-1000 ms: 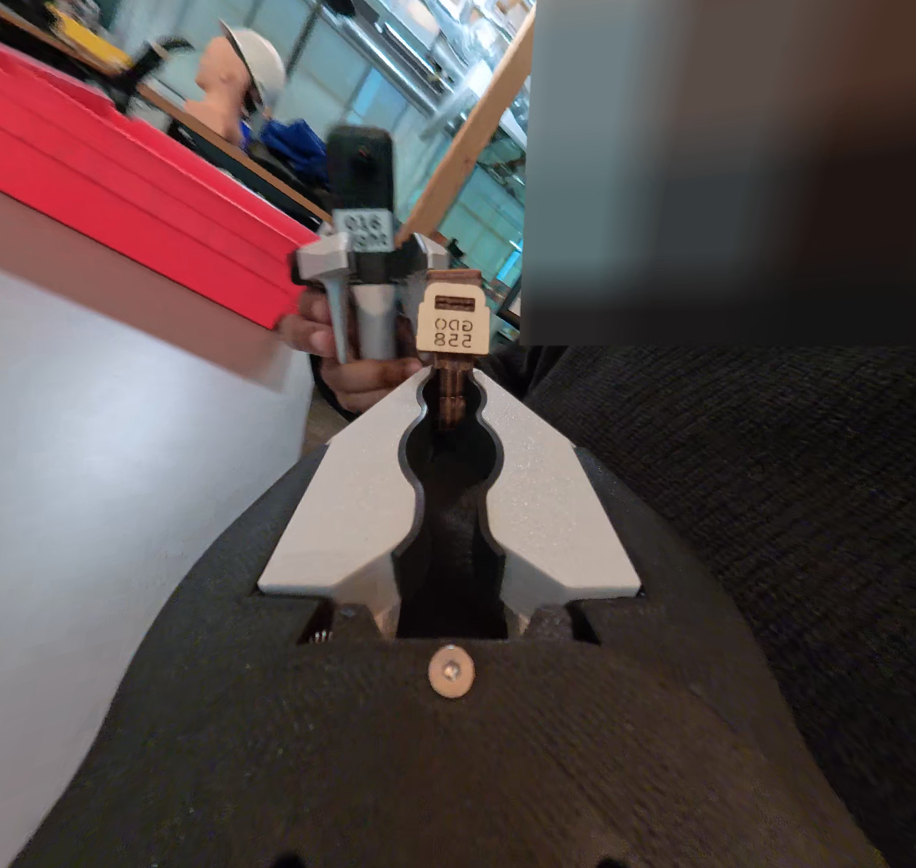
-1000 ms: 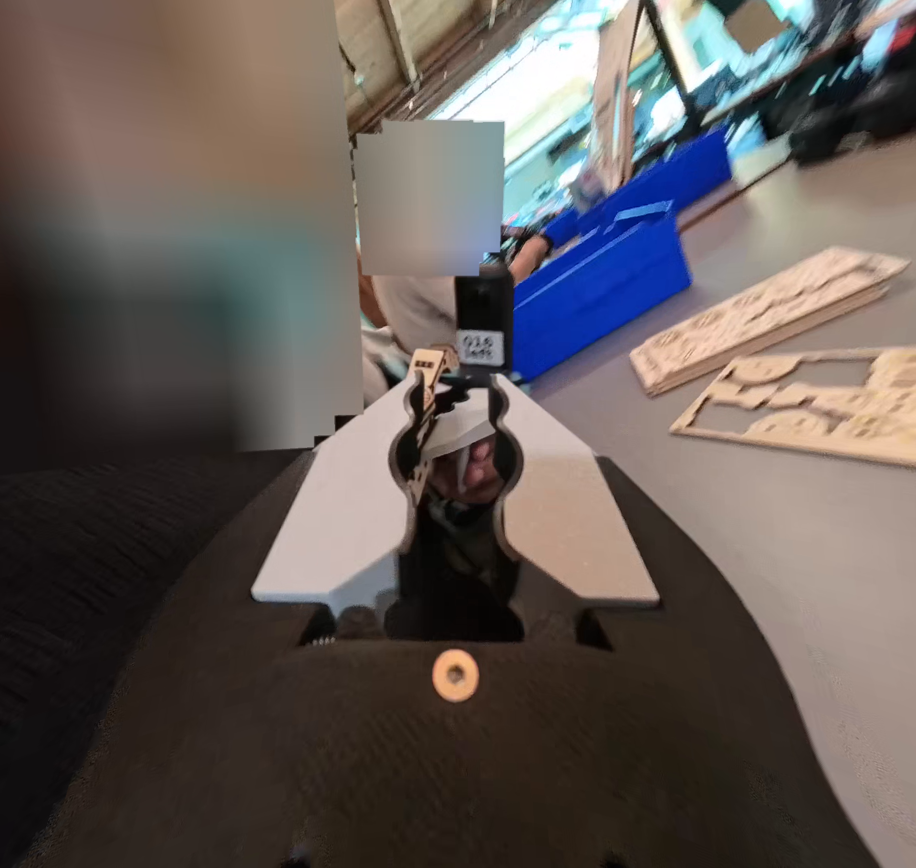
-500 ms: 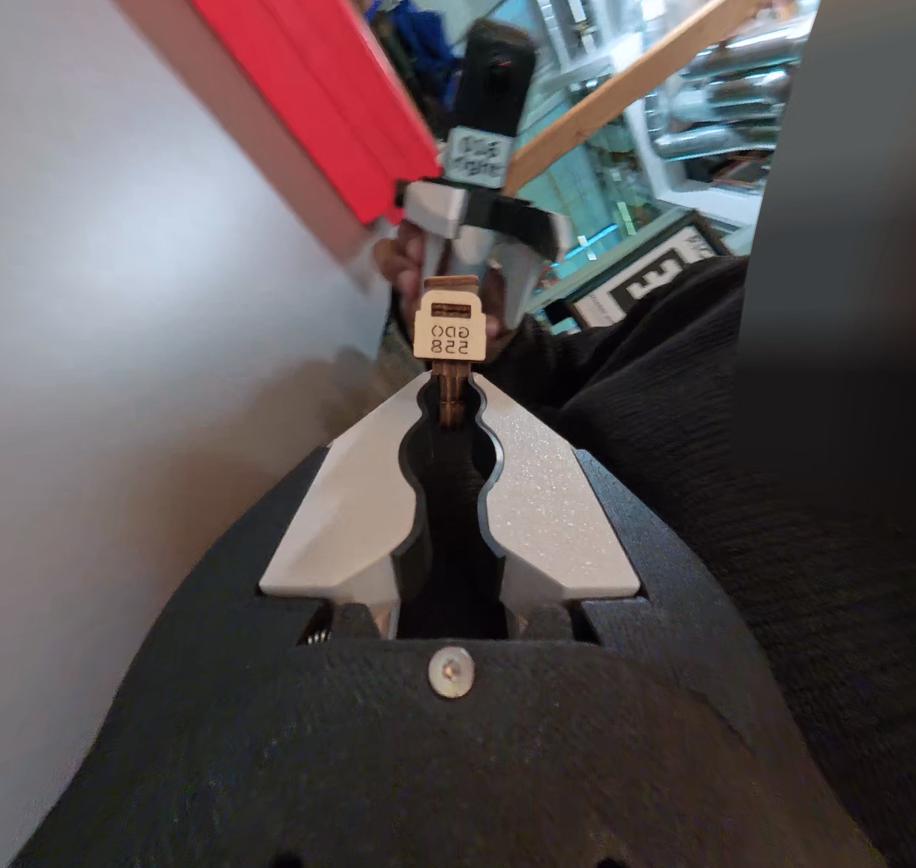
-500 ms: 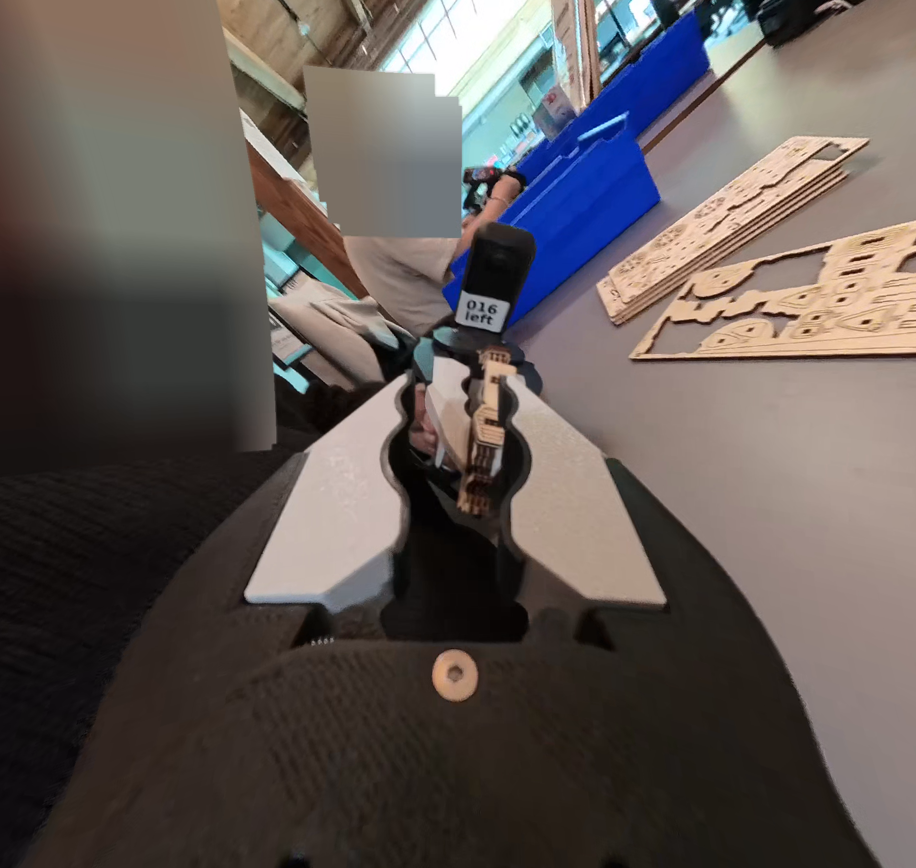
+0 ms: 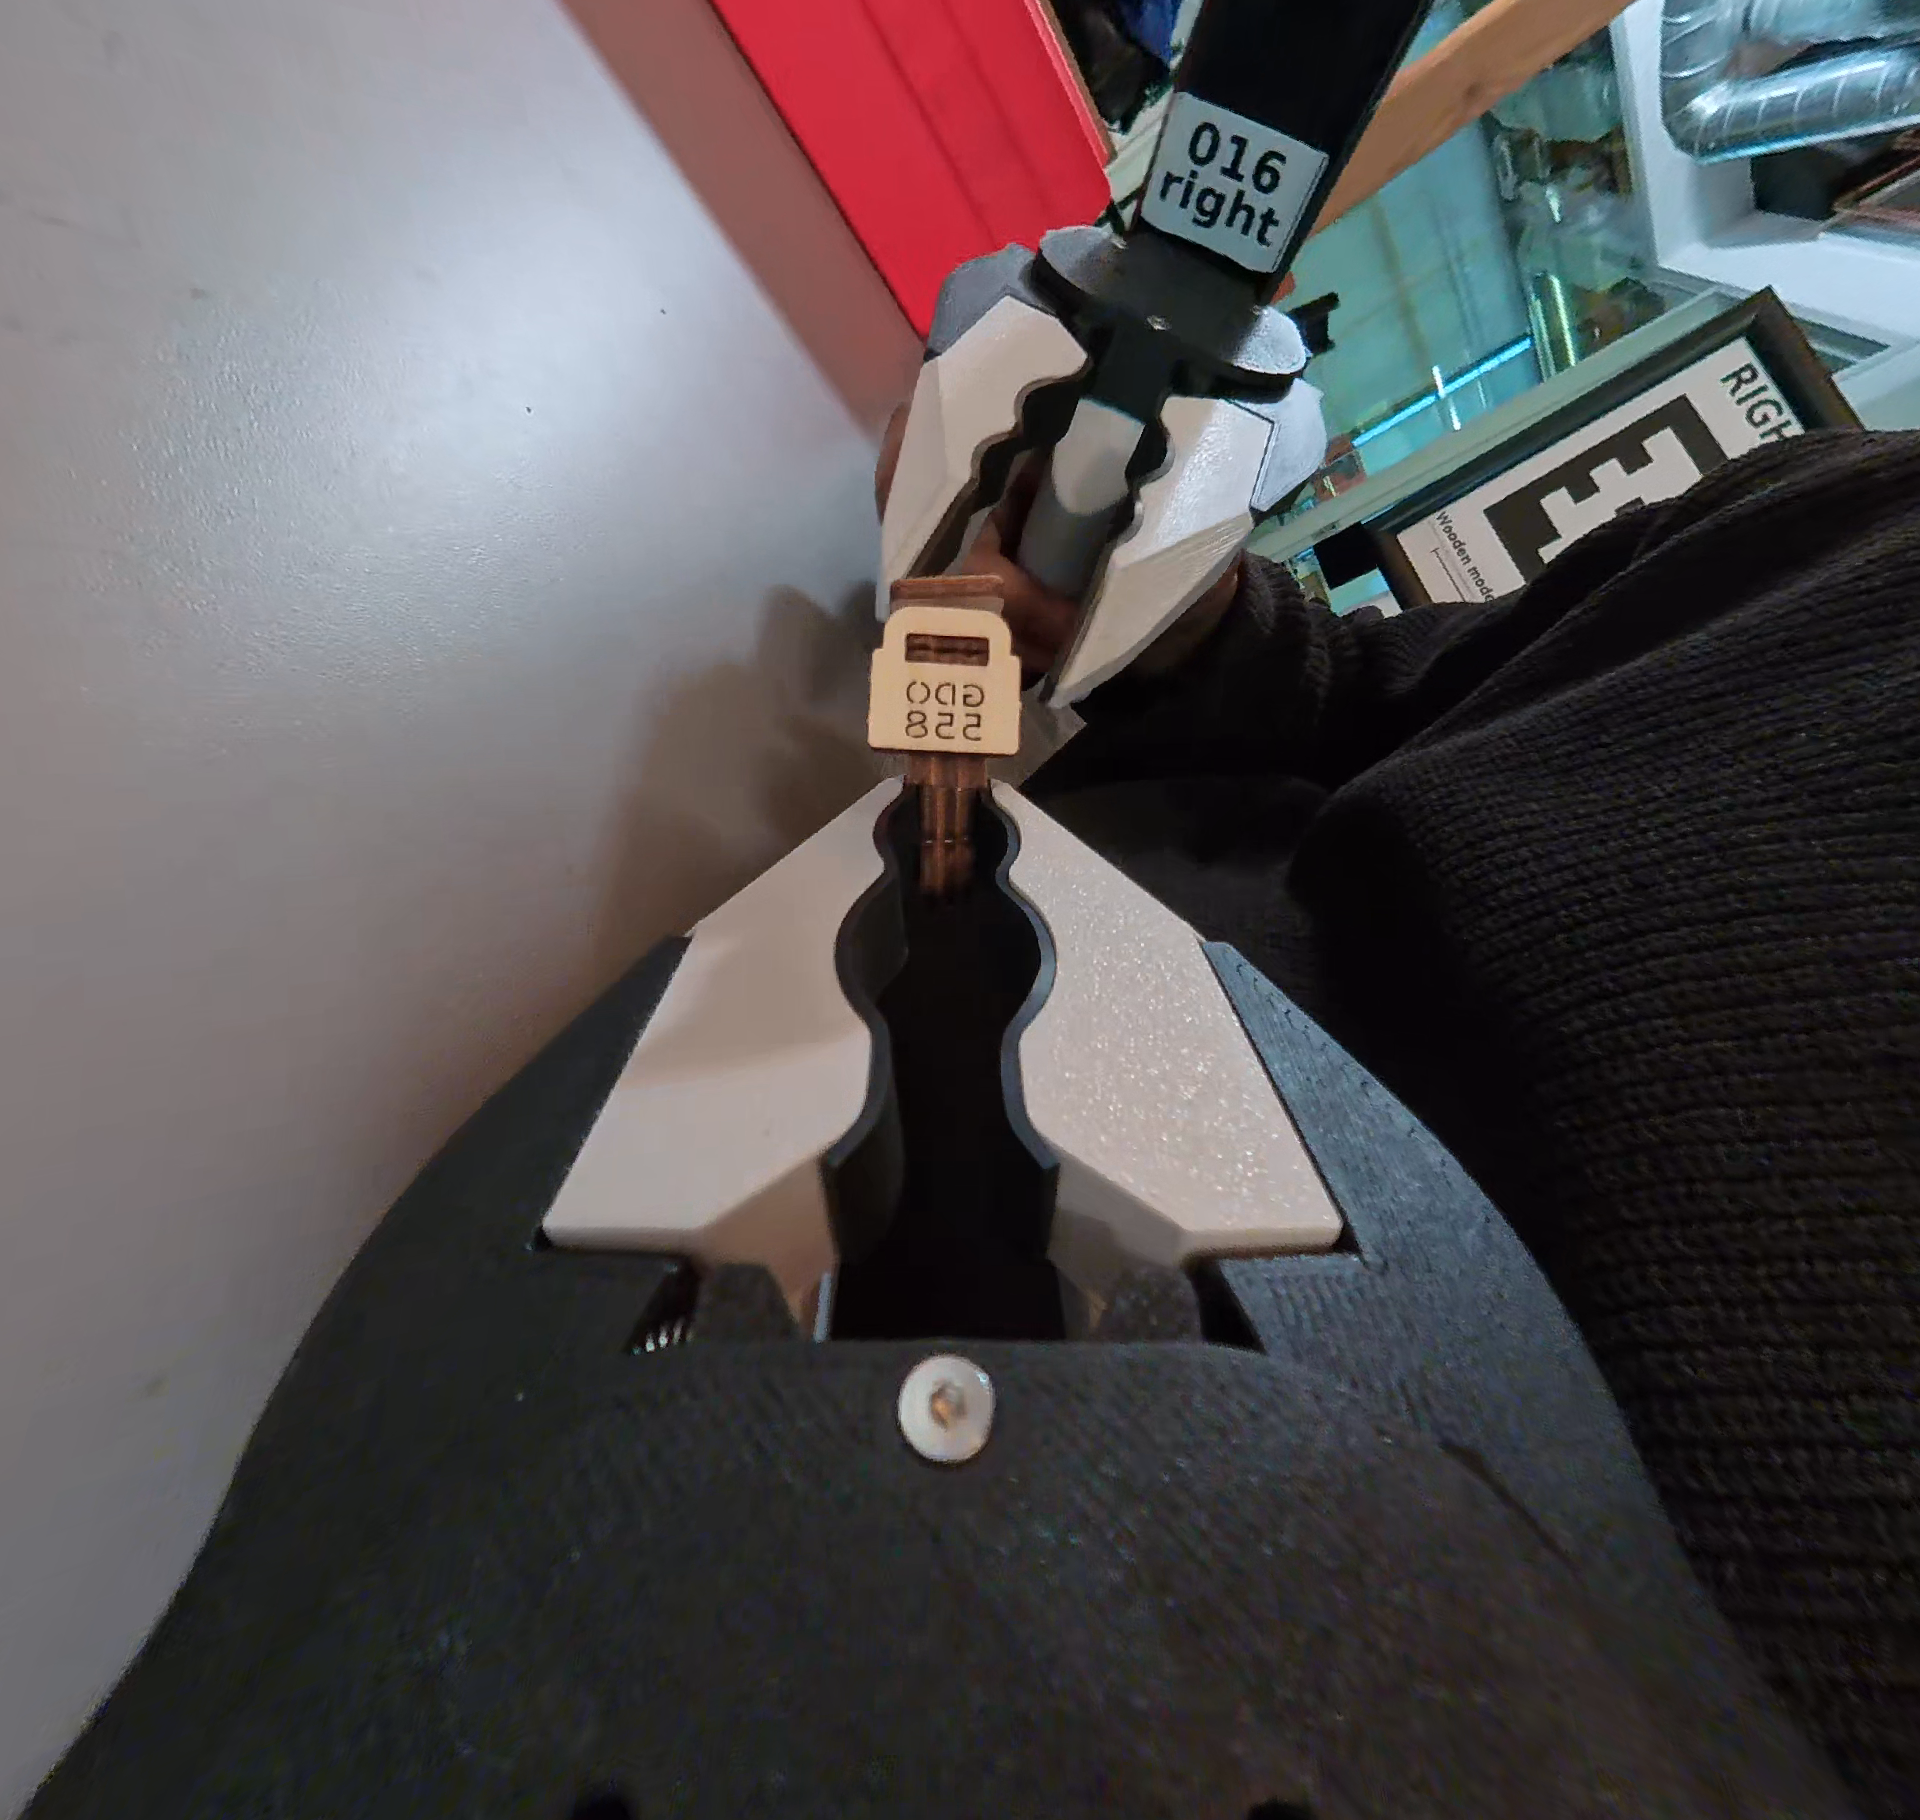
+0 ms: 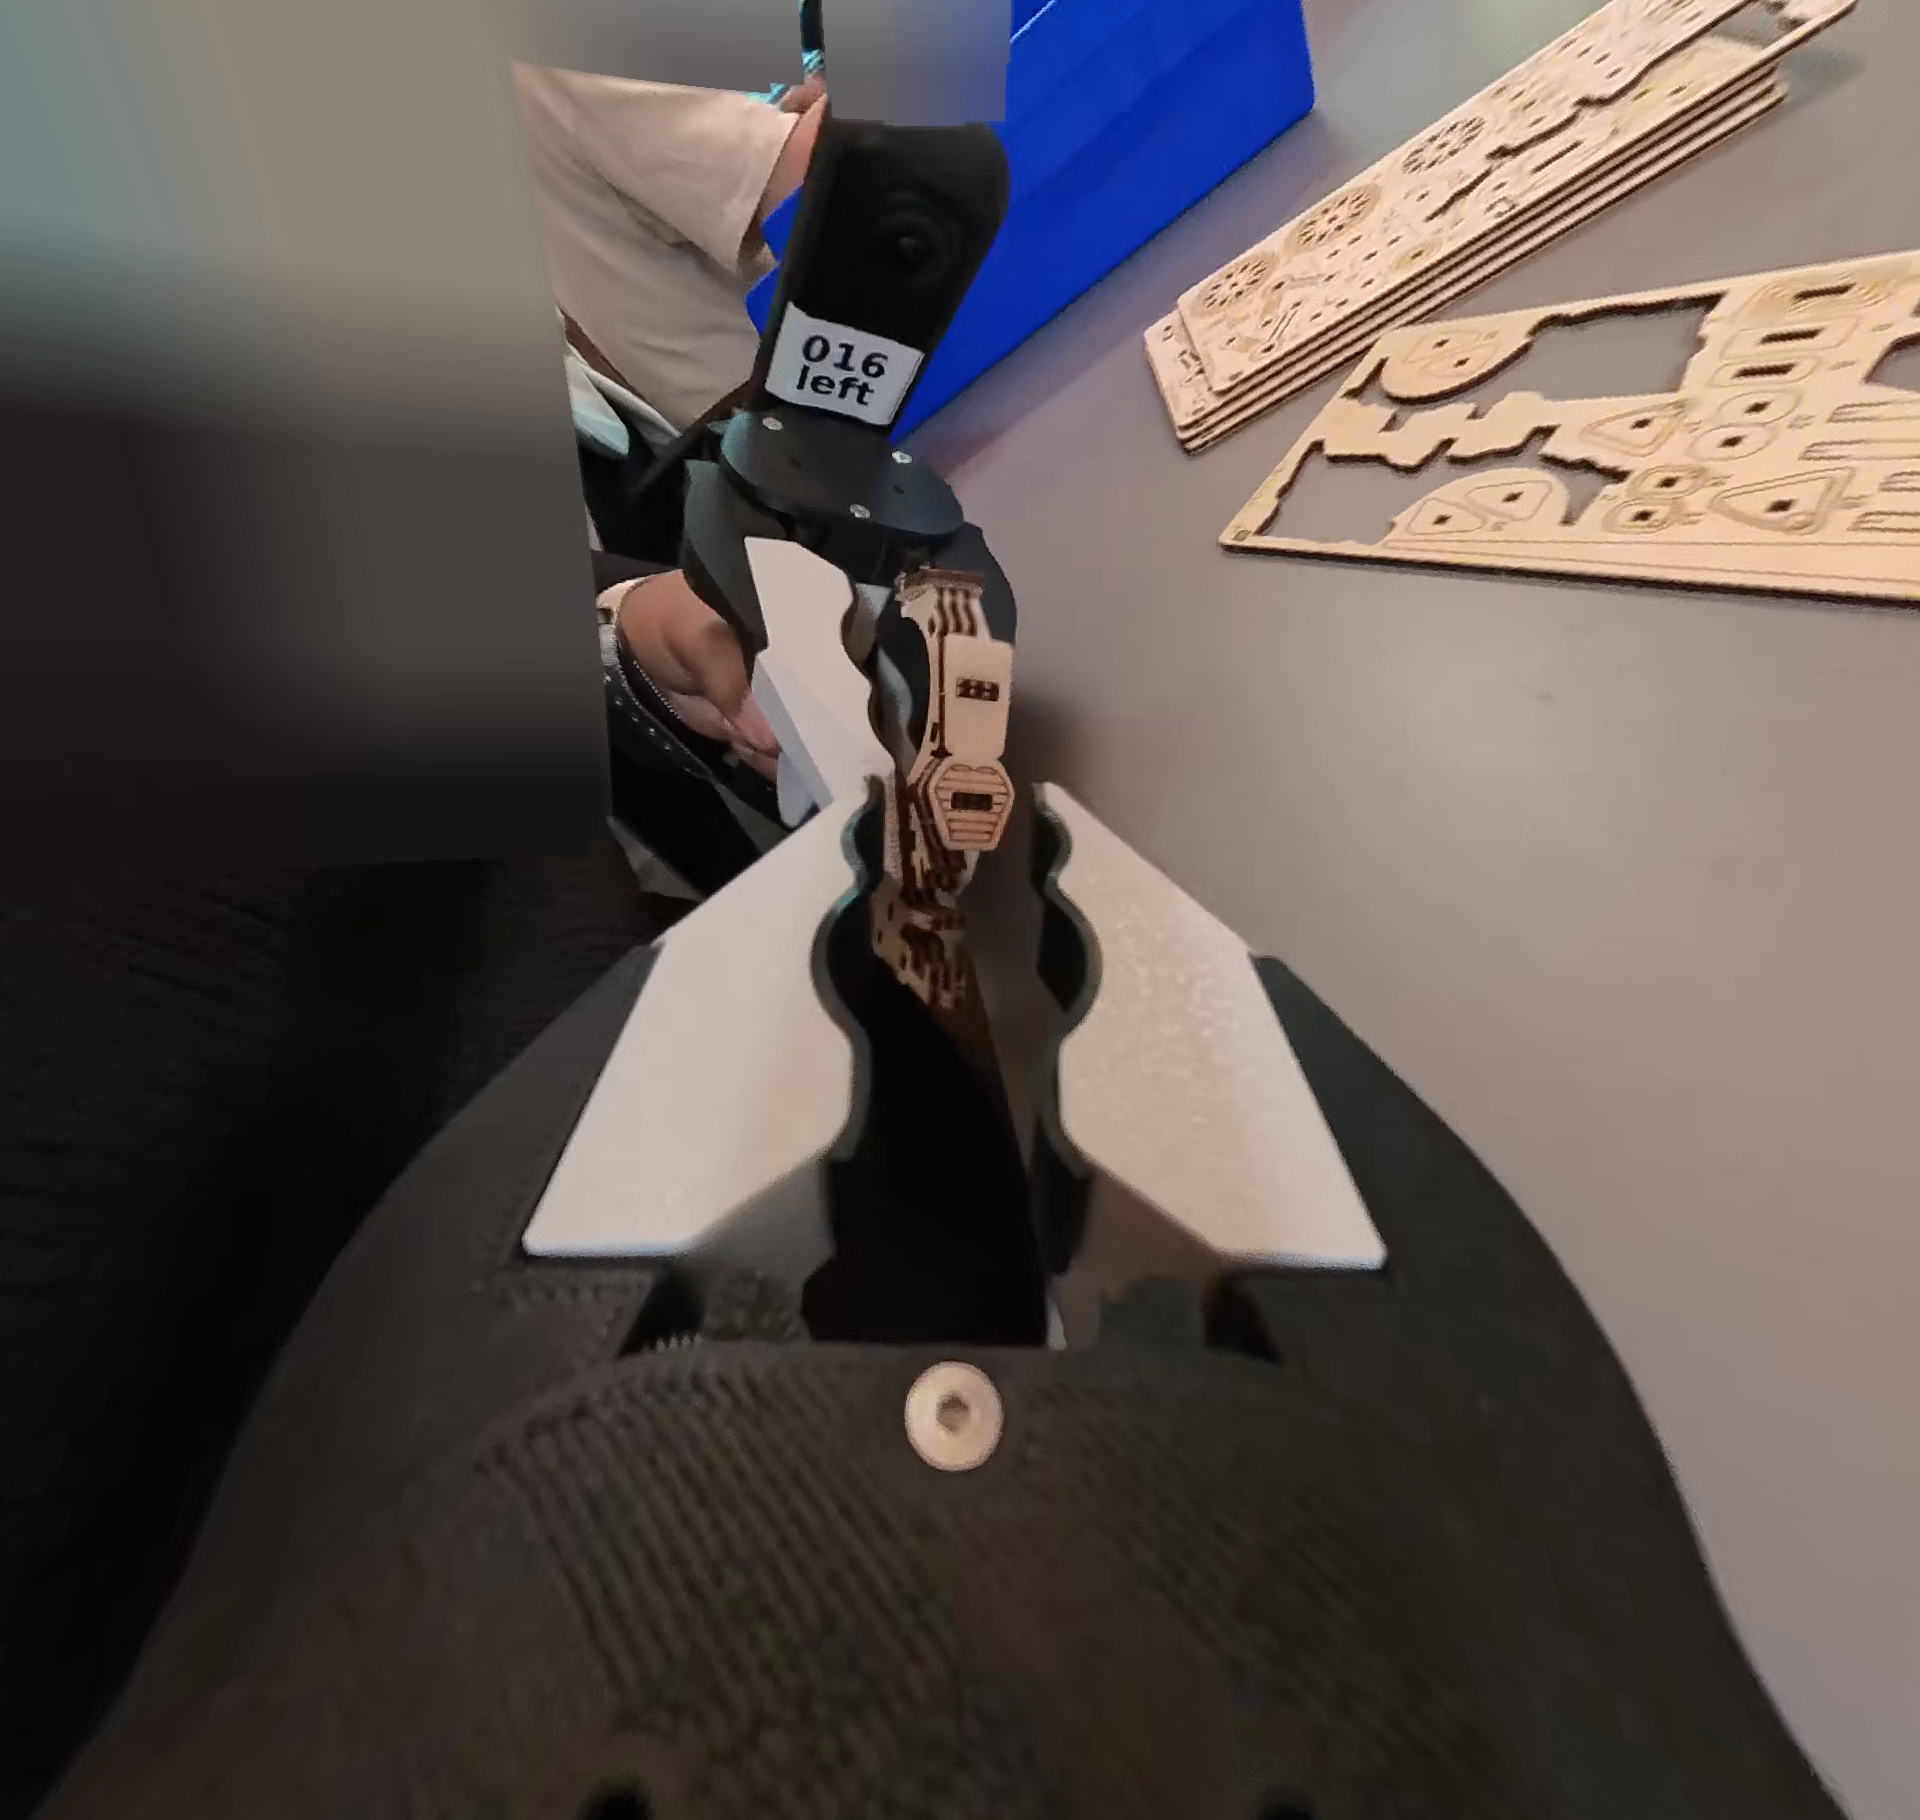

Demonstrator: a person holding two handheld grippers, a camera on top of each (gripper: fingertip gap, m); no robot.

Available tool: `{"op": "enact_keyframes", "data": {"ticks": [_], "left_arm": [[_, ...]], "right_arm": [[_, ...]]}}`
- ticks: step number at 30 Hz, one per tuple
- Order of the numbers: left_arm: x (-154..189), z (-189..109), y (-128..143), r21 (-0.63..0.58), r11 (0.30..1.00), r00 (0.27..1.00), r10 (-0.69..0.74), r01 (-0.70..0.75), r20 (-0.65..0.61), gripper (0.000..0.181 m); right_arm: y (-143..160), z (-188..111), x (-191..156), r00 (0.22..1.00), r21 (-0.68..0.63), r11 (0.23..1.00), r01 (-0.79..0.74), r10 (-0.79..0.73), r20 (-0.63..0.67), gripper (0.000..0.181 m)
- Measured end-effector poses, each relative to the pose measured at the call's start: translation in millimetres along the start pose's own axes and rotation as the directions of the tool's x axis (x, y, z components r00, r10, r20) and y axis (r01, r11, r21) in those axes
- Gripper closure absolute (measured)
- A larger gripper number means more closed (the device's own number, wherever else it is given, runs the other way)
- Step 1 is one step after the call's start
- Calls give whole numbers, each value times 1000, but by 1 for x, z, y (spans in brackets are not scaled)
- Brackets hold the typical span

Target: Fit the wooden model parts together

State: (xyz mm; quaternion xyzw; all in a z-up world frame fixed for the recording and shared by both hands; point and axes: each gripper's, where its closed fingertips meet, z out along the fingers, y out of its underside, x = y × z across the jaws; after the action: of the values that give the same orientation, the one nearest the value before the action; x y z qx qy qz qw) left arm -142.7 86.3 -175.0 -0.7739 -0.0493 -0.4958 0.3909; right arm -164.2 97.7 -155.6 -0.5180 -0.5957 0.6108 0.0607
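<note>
Grey tabletop (image 6: 1558,939) with uncut wooden sheets (image 6: 1621,482) lying well off; left gripper (image 5: 943,814) clamped on wooden part (image 5: 943,692), right gripper (image 6: 951,804) spread loose around it, so steady the left, then close squarely without twisting the thin piece.

The left gripper (image 6: 940,794) pinches a wooden model piece (image 6: 961,752) before the gaping right gripper (image 6: 951,814).
</note>
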Motion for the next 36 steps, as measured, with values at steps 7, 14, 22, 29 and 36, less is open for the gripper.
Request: {"op": "enact_keyframes", "data": {"ticks": [7,14,22,29,36], "left_arm": [[9,0,7,-43,999,999,23,-25,-42,175],[13,-2,14,-92,995,997,36,-42,-65,174],[23,-4,37,-229,972,989,18,-51,-147,174],[37,5,60,-351,935,975,-36,-44,-220,173],[40,12,60,-341,940,970,-63,-22,-236,173]], "right_arm": [[-6,-6,-10,987,31,995,-100,95,130,161],[11,0,-14,984,-68,993,-95,105,146,164],[26,2,-34,954,-121,979,-163,188,234,160],[44,-6,-48,937,-135,968,-213,242,253,164],[47,-13,-48,946,-125,971,-202,227,233,165]]}}
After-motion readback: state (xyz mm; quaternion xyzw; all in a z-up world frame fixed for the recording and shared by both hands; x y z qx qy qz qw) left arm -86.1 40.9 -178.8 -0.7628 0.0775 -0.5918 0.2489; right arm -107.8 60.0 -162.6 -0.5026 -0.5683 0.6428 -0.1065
